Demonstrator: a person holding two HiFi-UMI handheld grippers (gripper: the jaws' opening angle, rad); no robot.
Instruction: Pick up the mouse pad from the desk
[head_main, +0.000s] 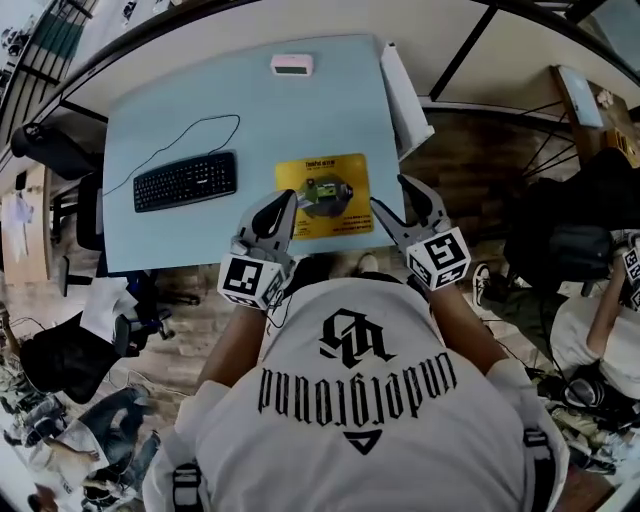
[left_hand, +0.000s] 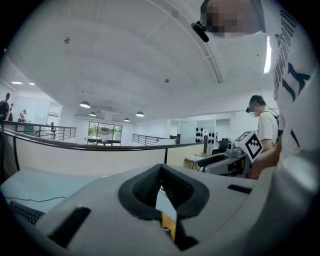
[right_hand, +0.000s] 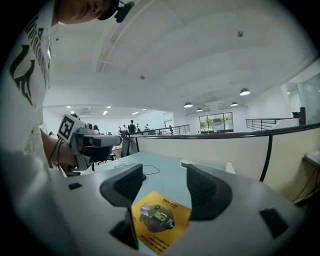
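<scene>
The yellow mouse pad (head_main: 323, 196) with a printed picture lies flat on the pale blue desk (head_main: 170, 110), near its front right corner. My left gripper (head_main: 285, 202) hovers over the pad's near left edge, its tips (left_hand: 160, 167) meeting with nothing held; a sliver of the pad (left_hand: 170, 226) shows below them. My right gripper (head_main: 392, 196) is at the pad's right edge, open. In the right gripper view the pad (right_hand: 160, 220) lies between and below the spread jaws (right_hand: 165, 184), untouched.
A black keyboard (head_main: 185, 181) with its cable lies left of the pad. A small white device (head_main: 291, 64) sits at the desk's far edge. A white board (head_main: 405, 95) leans along the right side. A black chair (head_main: 50, 150) stands left; another person (left_hand: 265, 132) stands nearby.
</scene>
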